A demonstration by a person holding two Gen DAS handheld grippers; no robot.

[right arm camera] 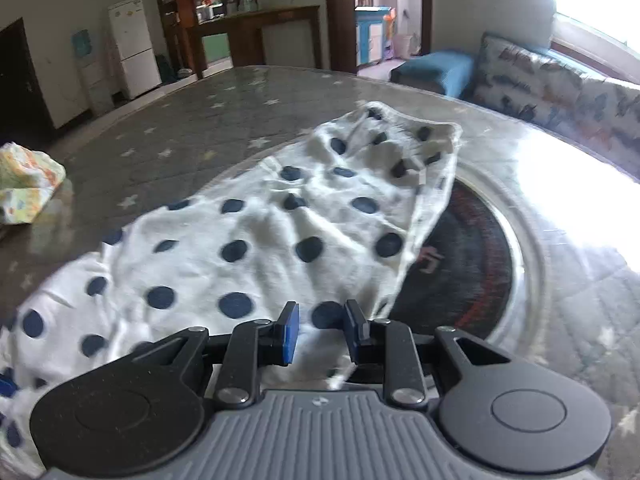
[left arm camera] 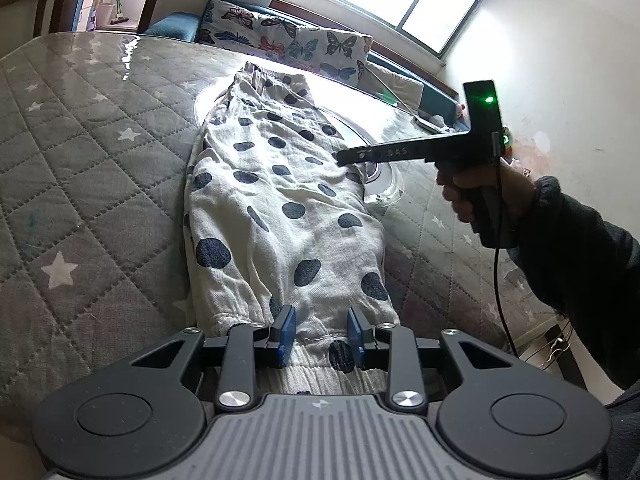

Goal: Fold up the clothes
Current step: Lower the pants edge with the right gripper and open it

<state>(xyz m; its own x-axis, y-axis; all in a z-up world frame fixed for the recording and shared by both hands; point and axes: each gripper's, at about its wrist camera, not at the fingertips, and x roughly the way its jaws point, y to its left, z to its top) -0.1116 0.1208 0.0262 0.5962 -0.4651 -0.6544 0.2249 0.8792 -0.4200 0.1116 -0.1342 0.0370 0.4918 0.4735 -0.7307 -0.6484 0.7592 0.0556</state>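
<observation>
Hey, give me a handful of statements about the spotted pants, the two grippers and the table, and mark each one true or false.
1. The pants are white with dark blue dots. True.
2. The pants hang over the sofa. False: they lie stretched out flat on the quilted star-print table.
3. The left hand-held gripper is open, with its fingers either side of the cuff end of the pants. True.
4. The right hand-held gripper is clamped shut on a sock. False: its jaws stand open above the pants, and no sock shows.
5. A crumpled colourful cloth lies on the table apart from the pants. True.
</observation>
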